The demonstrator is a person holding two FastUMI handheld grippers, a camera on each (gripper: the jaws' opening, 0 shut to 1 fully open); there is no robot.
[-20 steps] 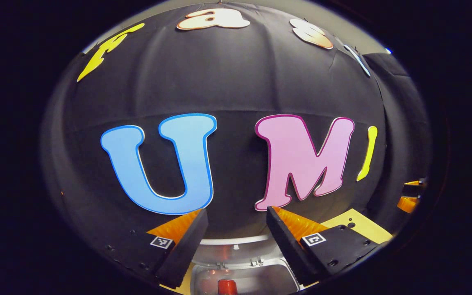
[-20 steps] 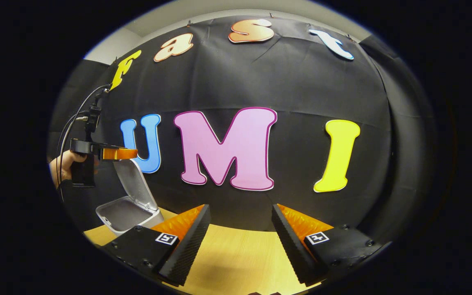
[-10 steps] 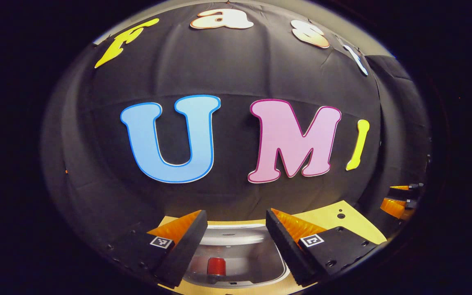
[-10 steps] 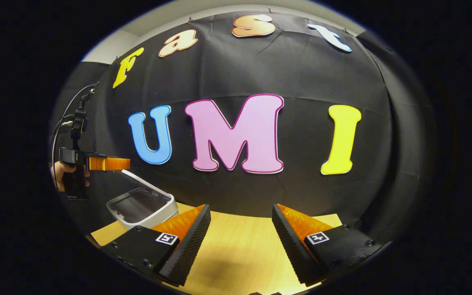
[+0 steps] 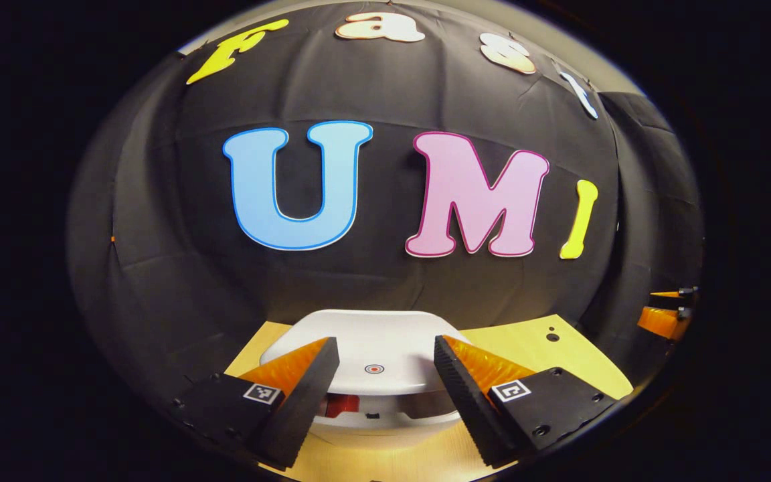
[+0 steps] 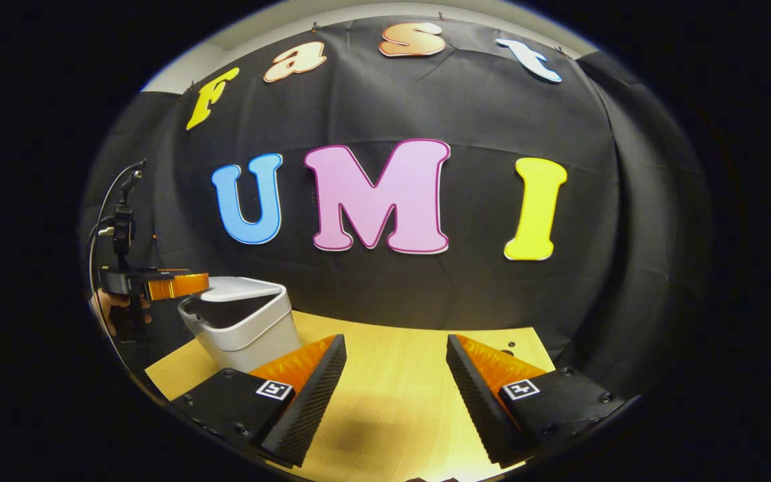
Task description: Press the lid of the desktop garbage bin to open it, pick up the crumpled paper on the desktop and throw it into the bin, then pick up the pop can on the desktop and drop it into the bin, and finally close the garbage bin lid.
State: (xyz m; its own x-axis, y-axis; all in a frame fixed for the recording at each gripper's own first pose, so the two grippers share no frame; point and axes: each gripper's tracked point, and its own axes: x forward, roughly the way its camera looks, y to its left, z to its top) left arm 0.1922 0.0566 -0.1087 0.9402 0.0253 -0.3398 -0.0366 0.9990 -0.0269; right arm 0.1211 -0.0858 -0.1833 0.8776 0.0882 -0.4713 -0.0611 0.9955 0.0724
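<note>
the worktop point(image 6: 399, 395) is pale wood and carries the garbage bin point(image 6: 245, 328) near its left end in the right gripper view, just in front of the black cloth wall. the bin is a small grey tub with rounded corners; it looks like thin, stiff plastic, light enough to skid if pushed from the side, so any press should go straight down.

its lid point(image 5: 365, 348) is white, smooth and slightly domed, hinged at the back and standing partly lowered, with a gap left at the front edge. it will likely be slick, so the place to push is the small round mark point(image 5: 374, 369) near the front middle.

through the gap a red pop can point(image 5: 342, 404) shows inside, so closing the lid seems to be the step left.

the left gripper point(image 5: 385, 365) has its jaws wide and empty, straddling the lid's front. the right gripper point(image 6: 395, 375) hangs over bare worktop, jaws wide, holding nothing.
</note>
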